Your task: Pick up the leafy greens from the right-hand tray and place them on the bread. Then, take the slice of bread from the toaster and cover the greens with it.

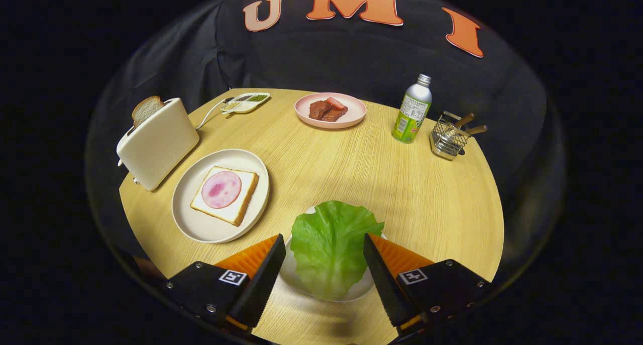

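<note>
Round wooden table (351,174) — black cloth wall (321,59)

Gripper (324,264): wedge-shaped ribbed fingers; square markers, screws on mounts.

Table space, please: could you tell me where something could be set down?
Bare wood spans the table middle, bordered by the sandwich plate, pink plate, bottle and lettuce. It is crowded near the toaster. The open claw straddles the lettuce.

The bench (351,169) is brightly and evenly lit from above, and soft short shadows lie beside the toaster (158,141) and bottle (413,111). Fisheye bending curves the bench's rim. Beyond the bench the light falls off to dark. The open claw (324,257) looks slightly soft.
</note>
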The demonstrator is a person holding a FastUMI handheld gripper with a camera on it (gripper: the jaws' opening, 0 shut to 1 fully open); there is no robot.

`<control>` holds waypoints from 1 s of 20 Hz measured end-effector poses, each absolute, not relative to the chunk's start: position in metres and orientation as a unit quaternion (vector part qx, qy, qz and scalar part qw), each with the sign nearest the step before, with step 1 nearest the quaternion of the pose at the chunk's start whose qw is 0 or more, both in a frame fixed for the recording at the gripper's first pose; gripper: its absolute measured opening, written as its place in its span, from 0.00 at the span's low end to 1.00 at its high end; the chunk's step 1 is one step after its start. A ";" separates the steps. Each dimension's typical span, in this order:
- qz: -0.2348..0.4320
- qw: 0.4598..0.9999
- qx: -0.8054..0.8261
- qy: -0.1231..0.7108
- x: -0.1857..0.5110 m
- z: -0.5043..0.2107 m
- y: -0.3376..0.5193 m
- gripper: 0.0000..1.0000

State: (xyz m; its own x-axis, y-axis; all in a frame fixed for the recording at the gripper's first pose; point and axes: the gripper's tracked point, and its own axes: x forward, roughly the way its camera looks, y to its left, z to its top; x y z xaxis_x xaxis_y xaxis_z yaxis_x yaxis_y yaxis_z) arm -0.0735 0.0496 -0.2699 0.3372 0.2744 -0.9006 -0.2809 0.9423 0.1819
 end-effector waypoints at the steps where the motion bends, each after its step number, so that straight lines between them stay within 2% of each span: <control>1: 0.169 0.814 -0.005 0.556 -0.075 -0.275 0.048 0.94; 7: 0.172 0.786 -0.016 0.594 -0.080 -0.300 0.047 0.94; 11: 0.177 0.769 -0.023 0.614 -0.085 -0.315 0.050 0.89; 19: 0.165 0.753 -0.014 0.637 -0.090 -0.329 0.052 0.54; 20: 0.165 0.754 -0.014 0.635 -0.089 -0.328 0.052 0.47</control>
